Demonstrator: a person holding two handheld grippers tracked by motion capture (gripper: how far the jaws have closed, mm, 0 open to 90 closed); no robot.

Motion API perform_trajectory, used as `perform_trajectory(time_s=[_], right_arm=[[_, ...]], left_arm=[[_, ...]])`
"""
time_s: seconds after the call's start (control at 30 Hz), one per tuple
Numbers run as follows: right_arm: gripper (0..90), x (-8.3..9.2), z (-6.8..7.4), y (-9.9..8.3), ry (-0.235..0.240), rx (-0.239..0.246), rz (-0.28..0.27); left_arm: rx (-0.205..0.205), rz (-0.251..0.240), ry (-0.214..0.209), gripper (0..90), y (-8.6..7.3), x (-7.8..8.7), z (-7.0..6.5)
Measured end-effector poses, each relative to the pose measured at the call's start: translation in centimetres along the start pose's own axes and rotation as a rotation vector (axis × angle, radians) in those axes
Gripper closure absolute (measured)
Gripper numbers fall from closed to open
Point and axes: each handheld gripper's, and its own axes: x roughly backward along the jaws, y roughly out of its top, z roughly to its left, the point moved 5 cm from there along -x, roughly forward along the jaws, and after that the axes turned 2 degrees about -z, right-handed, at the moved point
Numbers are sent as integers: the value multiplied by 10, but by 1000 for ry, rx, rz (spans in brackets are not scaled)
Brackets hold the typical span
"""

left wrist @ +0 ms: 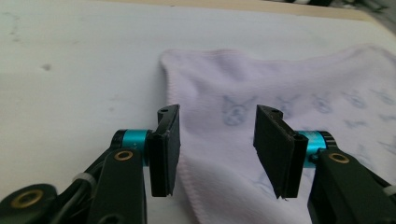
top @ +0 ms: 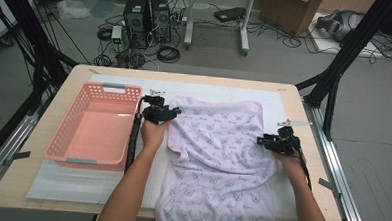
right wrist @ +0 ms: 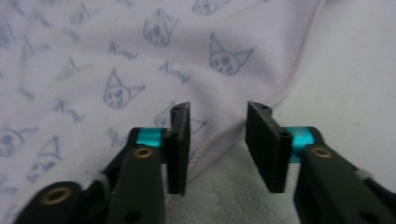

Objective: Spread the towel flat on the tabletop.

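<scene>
A pale lilac towel (top: pixel 217 146) printed with small blue cat faces lies spread on the white mat, its near end hanging over the table's front edge. My left gripper (top: pixel 169 113) is at the towel's left edge near the far corner. In the left gripper view its jaws (left wrist: pixel 217 149) stand open over the towel (left wrist: pixel 280 84), the left pad just past the hem. My right gripper (top: pixel 264 140) is at the right edge. Its jaws (right wrist: pixel 217 144) stand open with the towel's (right wrist: pixel 116 56) stitched hem running between them, and the pads are not pressing on it.
A pink plastic basket (top: pixel 105 89) with nothing in it stands on the left side of the wooden table (top: pixel 59 99). A white mat (top: pixel 65 185) covers most of the tabletop. Black frame legs, computers and cables stand on the floor beyond the far edge.
</scene>
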Motion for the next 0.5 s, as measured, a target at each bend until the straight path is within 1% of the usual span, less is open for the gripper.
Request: perform_trajectory(time_s=[0.03,0.07,0.1,0.13,0.17,0.2,0.23,0.27,0.3,0.33,0.37,0.43,0.47,0.5], right_arm=[[778,-2,1,0,-24,41,6],[851,-2,0,2,-33,51,7],[862,-2,-3,4,-86,70,9],[867,-1,-7,7,-159,98,-4],[870,0,-11,9,-210,107,-30],[871,2,-17,11,-255,90,-55],[871,3,-22,11,-291,72,-80],[870,5,-27,11,-323,45,-92],[869,5,-31,10,-344,12,-103],[856,5,-34,8,-333,-35,-108],[845,4,-36,6,-315,-77,-109],[731,6,-38,3,-312,-101,-110],[691,8,-37,3,-292,-117,-111],[671,11,-37,3,-274,-115,-115]], left_arm=[[-4,0,-19,491,-1,2,-3],[-14,11,-27,487,-2,3,-5],[-33,27,-32,476,-3,4,-8],[-51,36,-41,468,-4,4,-11],[-68,48,-50,463,-5,5,-14],[-88,56,-55,454,-7,5,-18],[-101,52,-64,446,-8,5,-22],[-108,45,-78,447,-10,6,-26],[-118,52,-87,447,-13,6,-29],[-128,58,-95,444,-16,6,-32],[-129,59,-110,439,-20,6,-35],[-141,72,-121,427,-25,7,-39],[-142,66,-129,420,-27,8,-41],[-142,71,-131,419,-29,9,-41]])
